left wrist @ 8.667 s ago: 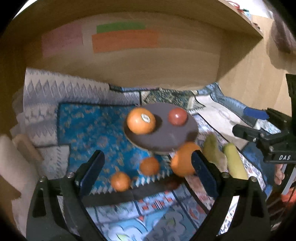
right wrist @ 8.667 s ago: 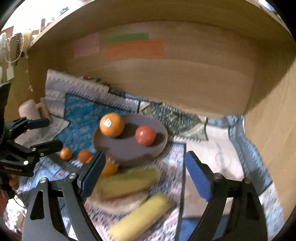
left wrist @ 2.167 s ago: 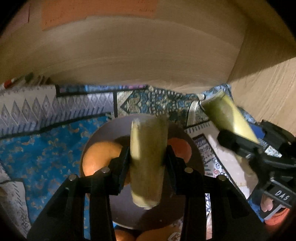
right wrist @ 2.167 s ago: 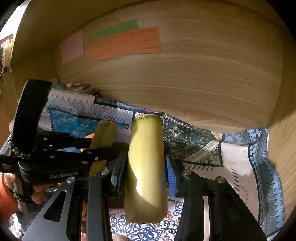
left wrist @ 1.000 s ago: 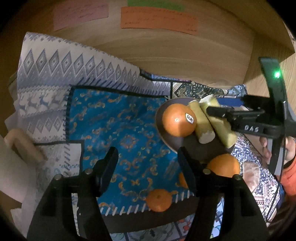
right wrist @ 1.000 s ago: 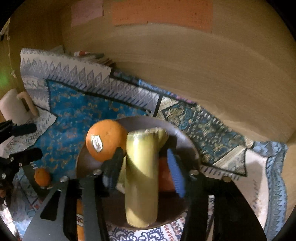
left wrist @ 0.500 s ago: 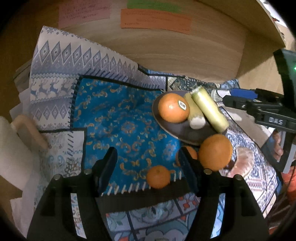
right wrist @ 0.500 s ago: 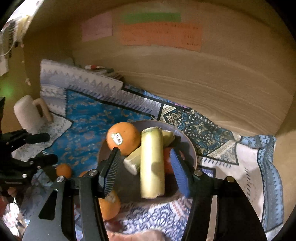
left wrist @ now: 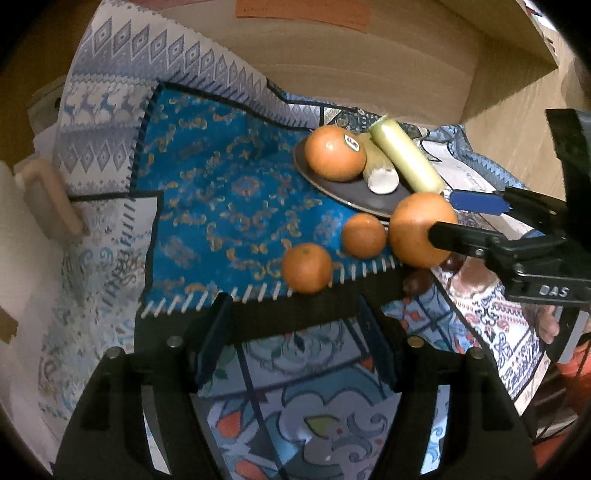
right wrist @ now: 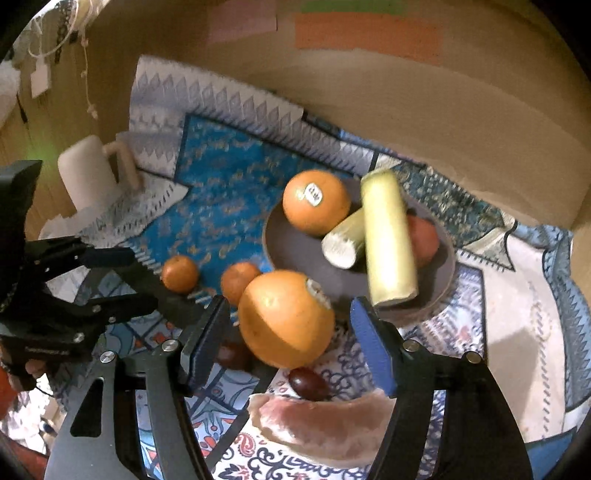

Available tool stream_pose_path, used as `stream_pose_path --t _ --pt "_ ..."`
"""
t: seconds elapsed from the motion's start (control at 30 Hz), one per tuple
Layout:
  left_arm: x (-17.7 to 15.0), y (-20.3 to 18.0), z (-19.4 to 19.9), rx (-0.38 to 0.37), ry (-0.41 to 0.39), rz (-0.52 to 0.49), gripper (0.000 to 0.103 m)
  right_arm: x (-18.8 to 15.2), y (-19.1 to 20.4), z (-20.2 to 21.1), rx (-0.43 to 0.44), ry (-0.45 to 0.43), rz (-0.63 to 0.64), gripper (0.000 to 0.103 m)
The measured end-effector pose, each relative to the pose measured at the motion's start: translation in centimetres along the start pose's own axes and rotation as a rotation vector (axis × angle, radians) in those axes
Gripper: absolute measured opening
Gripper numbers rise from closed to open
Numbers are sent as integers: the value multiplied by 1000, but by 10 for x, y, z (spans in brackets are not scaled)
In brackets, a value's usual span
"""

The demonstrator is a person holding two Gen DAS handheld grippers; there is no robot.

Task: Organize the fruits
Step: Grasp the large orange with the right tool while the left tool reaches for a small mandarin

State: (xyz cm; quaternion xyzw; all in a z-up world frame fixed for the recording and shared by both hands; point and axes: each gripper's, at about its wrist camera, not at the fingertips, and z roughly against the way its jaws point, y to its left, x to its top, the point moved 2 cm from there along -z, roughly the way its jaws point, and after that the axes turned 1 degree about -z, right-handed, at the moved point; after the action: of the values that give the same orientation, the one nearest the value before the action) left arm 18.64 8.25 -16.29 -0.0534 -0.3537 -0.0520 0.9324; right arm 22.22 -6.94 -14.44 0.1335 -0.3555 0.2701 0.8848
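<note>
The right claw (right wrist: 288,336) was opening around the big orange (right wrist: 286,319), not squeezing it; the left claw (left wrist: 291,338) hung open and empty. The orange could roll off (it was round) and bump the full plate (right wrist: 291,251).

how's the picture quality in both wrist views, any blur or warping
Left wrist view: fisheye bends the wooden wall, corners go black, left gripper fingers look slightly soft. Right wrist view: the plate and the pale stalk smear with motion blur; the sticky notes are unreadable.

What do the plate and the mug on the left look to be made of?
The plate looks like matte ceramic or stoneware: dull brown-grey, no glare. The mug looks like unglazed cream ceramic with a thick loop handle, though matte plastic can't be ruled out.
</note>
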Motion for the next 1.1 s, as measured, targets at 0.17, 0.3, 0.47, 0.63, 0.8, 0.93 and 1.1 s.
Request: stream_pose_path --t 0.17,0.3,0.47,0.63,0.8,0.93,1.1 --pt "-7 1 -1 -11 4 10 68 -2 2 -10 -7 17 0 65" --pt "-7 0 -1 -10 2 10 64 -1 4 -18 -5 39 5 64" --pt "2 1 -8 -27 12 10 59 -1 6 -20 -12 28 19 60" --pt "12 -1 -18 -37 30 8 53 -2 5 -14 5 20 19 59" --pt "24 -3 -29 -42 49 7 46 0 -2 -1 16 -6 -4 59" --pt "26 -5 -37 -48 61 4 36 3 -12 15 3 -39 -19 59" --pt "28 -7 -38 -43 51 6 35 6 -28 31 -22 -74 -39 59"
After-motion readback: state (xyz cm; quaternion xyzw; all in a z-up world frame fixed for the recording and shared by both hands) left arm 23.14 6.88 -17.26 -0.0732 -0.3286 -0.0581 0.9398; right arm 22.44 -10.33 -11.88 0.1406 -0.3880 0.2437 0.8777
